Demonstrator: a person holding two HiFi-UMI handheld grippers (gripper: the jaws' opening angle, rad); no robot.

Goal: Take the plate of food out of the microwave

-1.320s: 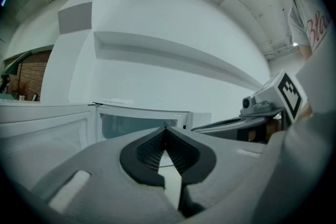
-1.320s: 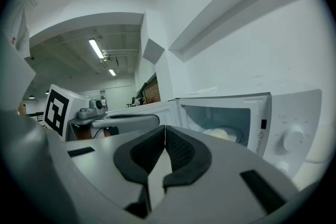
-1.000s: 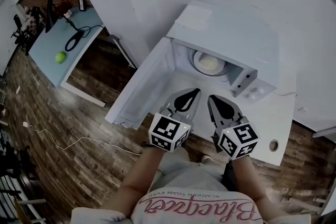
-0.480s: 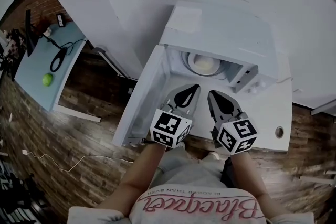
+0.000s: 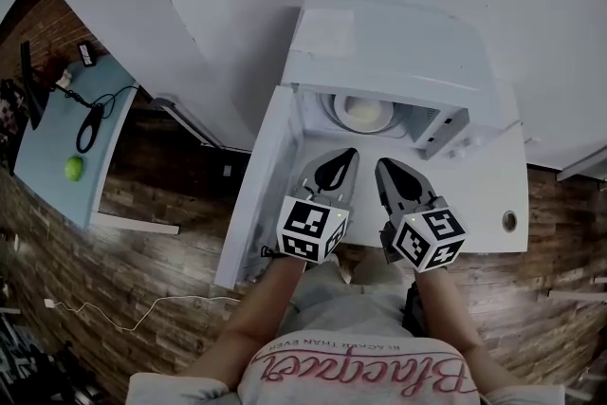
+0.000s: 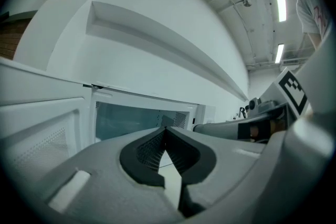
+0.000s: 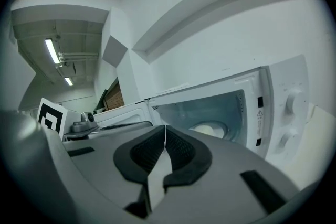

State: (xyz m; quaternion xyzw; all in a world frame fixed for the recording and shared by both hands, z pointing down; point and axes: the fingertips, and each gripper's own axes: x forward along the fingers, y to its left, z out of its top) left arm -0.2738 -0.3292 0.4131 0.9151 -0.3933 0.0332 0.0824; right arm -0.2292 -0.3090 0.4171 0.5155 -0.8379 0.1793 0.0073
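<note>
White table at centre right carrying microwave, its door swinging open toward left. Blue desk at left edge bearing green ball and black cable. White cord trailing over wood floor, lower left.

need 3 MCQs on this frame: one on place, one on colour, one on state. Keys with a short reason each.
1. Where is the plate of food?
A. inside the microwave
B. on top of it
C. on the floor

2. What colour is the round object on the side table?
A. red
B. green
C. white

3. How are the jaws of the left gripper and right gripper?
A. both open
B. both shut, empty
C. right shut on the plate

Key: 1 A, the head view shows it in the open cavity. 2 B, it is plainly green against the pale blue top. 3 B, each gripper view shows jaws meeting with nothing between.
</note>
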